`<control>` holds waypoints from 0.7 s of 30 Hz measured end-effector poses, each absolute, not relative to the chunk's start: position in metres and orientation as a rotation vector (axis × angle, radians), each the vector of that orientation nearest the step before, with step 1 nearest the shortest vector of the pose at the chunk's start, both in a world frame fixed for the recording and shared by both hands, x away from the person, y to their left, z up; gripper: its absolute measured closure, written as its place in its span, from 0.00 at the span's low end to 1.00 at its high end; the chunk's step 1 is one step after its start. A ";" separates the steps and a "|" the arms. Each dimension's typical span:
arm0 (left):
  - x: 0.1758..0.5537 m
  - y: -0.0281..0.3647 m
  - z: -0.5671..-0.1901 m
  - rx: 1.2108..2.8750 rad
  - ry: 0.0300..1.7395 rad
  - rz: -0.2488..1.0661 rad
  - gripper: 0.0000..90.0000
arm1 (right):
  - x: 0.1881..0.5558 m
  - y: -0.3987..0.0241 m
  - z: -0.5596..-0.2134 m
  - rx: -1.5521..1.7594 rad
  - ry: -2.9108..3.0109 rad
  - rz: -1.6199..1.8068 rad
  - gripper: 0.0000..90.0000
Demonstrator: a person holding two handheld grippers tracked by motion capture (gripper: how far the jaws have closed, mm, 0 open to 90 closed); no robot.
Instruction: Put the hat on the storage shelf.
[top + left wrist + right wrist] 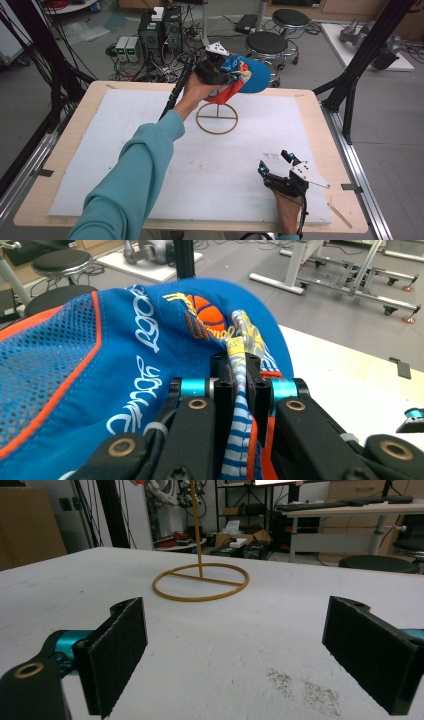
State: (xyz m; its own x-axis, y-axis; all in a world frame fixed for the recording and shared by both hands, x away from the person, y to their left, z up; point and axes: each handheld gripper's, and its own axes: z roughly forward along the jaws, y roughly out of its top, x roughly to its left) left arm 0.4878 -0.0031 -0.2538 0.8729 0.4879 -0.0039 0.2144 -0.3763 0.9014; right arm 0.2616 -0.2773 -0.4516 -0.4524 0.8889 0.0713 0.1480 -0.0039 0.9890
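A: Cap (250, 75) location?
B: Up at 12 o'clock, over the hoop stand (217, 118), held above its post, probably so it could be hung there.
A: Left tool (220, 72)?
B: Clamped on a fold of cap fabric, jaws nearly together, so the cap hung from the pinch.
A: Right tool (274, 164)?
B: Jaws apart, holding nothing, parked at 5 o'clock on the bench (320, 125), clear of the stand.
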 end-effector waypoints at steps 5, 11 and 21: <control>0.485 -0.005 -0.257 1.988 0.511 0.325 0.95 | 0.262 -0.277 -0.452 1.083 1.650 1.512 0.11; 0.480 -0.008 -0.265 2.030 0.501 0.340 0.95 | 0.262 -0.277 -0.452 1.082 1.650 1.512 0.11; 0.475 -0.005 -0.269 2.028 0.493 0.332 0.93 | 0.261 -0.278 -0.452 1.085 1.646 1.521 0.11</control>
State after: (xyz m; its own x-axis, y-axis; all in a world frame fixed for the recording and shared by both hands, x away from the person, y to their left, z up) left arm 0.4747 -0.0054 -0.2694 0.8800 0.4741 0.0285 0.2053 -0.4337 0.8773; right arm 0.2615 -0.2783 -0.4519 -0.4545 0.8874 0.0774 0.1470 -0.0109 0.9891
